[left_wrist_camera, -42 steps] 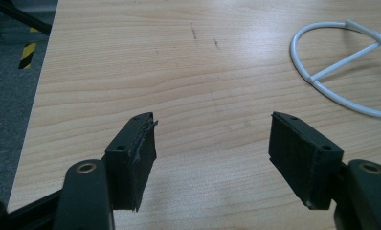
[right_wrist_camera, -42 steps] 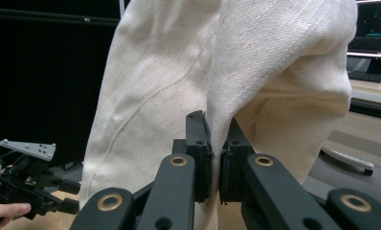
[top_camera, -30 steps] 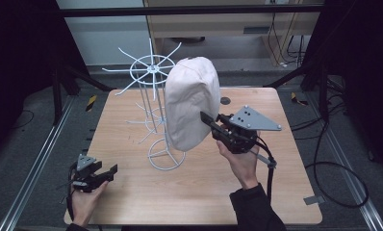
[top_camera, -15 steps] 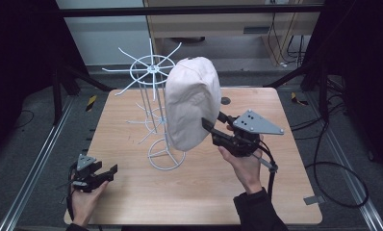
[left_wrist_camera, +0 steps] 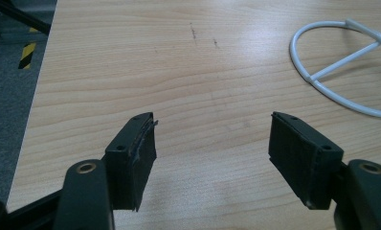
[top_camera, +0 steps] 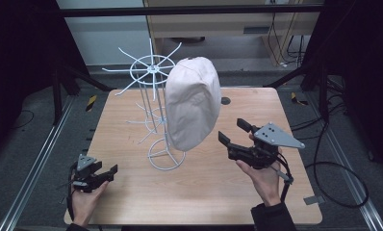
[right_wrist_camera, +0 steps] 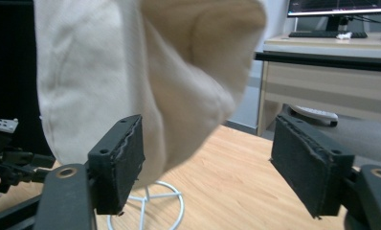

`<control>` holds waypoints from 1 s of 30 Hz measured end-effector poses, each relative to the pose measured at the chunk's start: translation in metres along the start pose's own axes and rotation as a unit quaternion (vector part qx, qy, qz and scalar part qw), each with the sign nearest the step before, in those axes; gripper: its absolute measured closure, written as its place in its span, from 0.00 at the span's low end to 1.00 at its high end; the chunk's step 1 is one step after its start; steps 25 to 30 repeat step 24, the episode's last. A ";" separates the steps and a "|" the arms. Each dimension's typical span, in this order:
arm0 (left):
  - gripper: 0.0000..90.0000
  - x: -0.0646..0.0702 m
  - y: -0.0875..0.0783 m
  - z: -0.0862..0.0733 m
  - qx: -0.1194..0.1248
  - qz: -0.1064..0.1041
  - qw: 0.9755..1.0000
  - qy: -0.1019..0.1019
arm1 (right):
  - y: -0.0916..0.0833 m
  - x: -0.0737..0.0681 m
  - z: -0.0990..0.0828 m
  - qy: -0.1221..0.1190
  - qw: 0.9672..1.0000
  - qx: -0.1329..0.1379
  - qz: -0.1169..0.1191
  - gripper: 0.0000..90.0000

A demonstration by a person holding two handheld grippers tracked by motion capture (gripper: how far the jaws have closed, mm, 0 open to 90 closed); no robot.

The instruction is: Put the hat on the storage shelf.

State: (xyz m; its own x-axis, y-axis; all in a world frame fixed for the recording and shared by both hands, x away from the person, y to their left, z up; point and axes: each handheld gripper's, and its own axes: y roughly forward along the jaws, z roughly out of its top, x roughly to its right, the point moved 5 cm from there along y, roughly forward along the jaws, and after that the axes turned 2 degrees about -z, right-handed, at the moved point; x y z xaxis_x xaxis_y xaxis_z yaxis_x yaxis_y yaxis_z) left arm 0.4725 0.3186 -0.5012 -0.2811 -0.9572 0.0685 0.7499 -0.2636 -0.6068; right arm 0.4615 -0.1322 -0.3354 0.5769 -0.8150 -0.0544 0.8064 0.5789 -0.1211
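A cream fabric cap (top_camera: 193,103) hangs on a white wire rack (top_camera: 153,91) that stands a little left of the middle of the light wooden desk (top_camera: 199,192). The cap's long axis runs nearly vertical, its crown up by the rack's spoked top and its lower edge just above the rack's ring base (top_camera: 166,155).

The right gripper (top_camera: 234,131) sits just to the right of the cap's lower half, pointing left and slightly far toward the fabric. Its 2 jaws have just been opening and now stand wide, with nothing clamped. In the right gripper view the cloth bulges across the gap near the left pad (right_wrist_camera: 124,158), but it seems to hang just past the pads rather than between them; the angle makes this hard to confirm.

The left gripper (top_camera: 108,172) rests in a hand at the near left corner of the desk, well apart from the cap, its jaws spread wide over bare wood with part of the ring base off to one side.

The right gripper is clearly the nearer of the 2, so any further handling of the cap would likely fall to it, approaching from the right across the cap's upright axis.
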 end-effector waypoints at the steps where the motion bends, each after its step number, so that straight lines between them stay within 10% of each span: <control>1: 0.37 0.000 0.000 0.000 0.000 0.000 1.000 0.001 | -0.002 0.003 -0.004 0.004 1.000 -0.004 0.000 0.26; 12: 0.45 0.002 -0.002 0.001 0.006 -0.009 1.000 0.002 | -0.008 0.041 -0.061 0.012 0.996 -0.079 -0.044 0.15; 24: 0.53 0.002 -0.002 0.001 0.005 -0.020 1.000 0.003 | -0.015 0.087 -0.136 0.008 0.974 -0.191 -0.119 0.12; 30: 0.53 0.002 -0.002 0.001 0.005 -0.020 1.000 0.003 | -0.015 0.087 -0.136 0.008 0.974 -0.191 -0.119 0.12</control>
